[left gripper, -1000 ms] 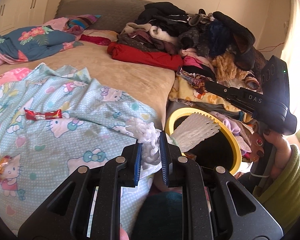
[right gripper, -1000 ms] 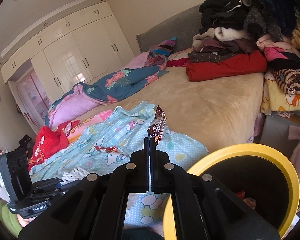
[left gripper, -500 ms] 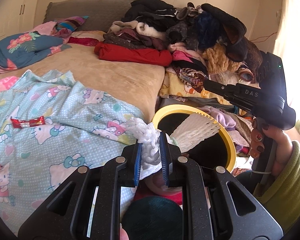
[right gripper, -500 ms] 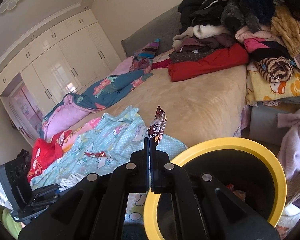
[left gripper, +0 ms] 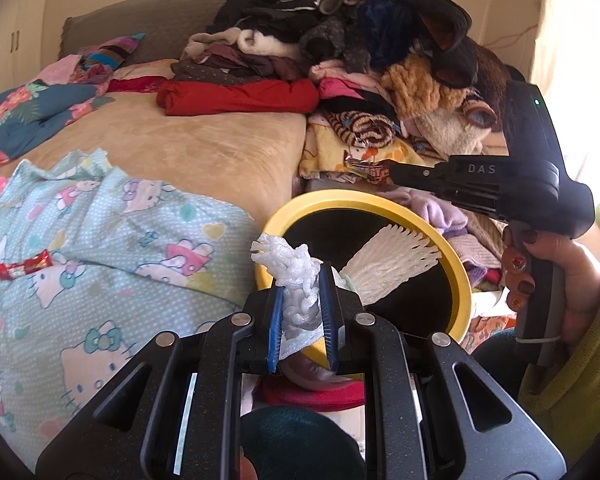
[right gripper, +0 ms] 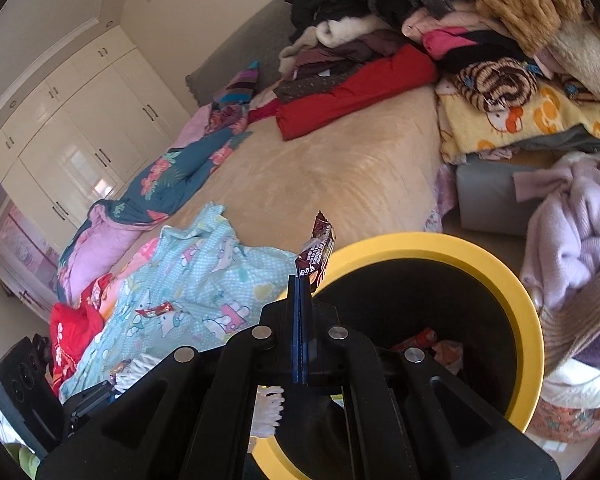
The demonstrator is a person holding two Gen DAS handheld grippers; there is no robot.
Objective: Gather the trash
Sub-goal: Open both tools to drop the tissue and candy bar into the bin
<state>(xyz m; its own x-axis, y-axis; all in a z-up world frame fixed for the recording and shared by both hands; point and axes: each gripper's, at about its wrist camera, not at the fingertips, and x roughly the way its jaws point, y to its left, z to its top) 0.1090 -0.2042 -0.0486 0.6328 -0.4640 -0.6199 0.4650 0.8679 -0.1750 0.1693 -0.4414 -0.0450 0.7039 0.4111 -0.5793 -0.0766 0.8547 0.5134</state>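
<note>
Left gripper (left gripper: pixel 302 292) clamping one foam net (left gripper: pixel 294 280), right gripper (right gripper: pixel 300 300) one wrapper (right gripper: pixel 317 250)

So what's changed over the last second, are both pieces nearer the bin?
Both grippers have swung toward the yellow-rimmed bin. The left gripper now holds the white foam netting at the rim; the right gripper has brought the brown wrapper to the rim's edge. Both grips are unchanged, nothing released. The red wrapper lies where it did.
</note>
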